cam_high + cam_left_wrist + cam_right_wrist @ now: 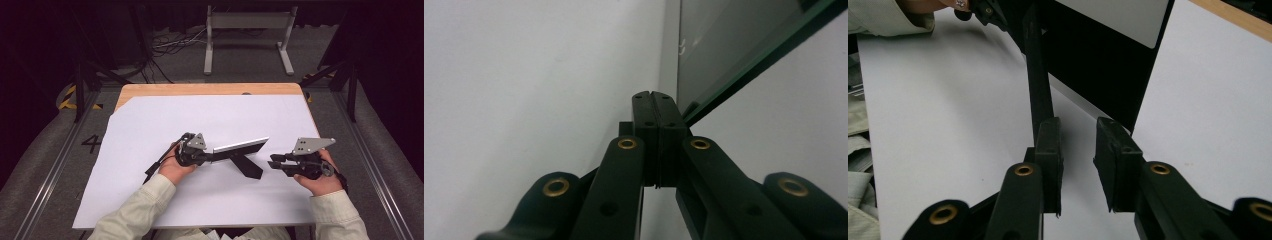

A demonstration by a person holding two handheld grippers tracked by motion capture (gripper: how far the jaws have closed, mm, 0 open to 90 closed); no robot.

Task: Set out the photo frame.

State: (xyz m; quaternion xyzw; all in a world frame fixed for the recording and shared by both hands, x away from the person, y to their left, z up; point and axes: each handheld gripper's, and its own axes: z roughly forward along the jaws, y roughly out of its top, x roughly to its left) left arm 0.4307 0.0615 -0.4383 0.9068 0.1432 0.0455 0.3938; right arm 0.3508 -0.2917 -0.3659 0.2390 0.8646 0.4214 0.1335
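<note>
A black picture frame [240, 146] with a pale front stands tilted on the white sheet [150, 130], propped by its black back leg [247, 167]. My left gripper [212, 155] meets the frame's left end and is shut on its edge. In the left gripper view the pads [644, 115] press together at the gripper's tip [655, 105], with the frame's glass [724, 45] running off to the upper right. My right gripper [272, 161] is open just right of the leg. In the right gripper view it [1078, 135] holds nothing; the leg [1040, 85] runs down beside its left pad, and the frame's back [1098, 65] rises beyond.
The white sheet covers most of a wooden table [200, 89]. On the floor beyond the table stand a grey metal support [247, 22] and loose cables [170, 42]. Dark rails run along both sides of the table.
</note>
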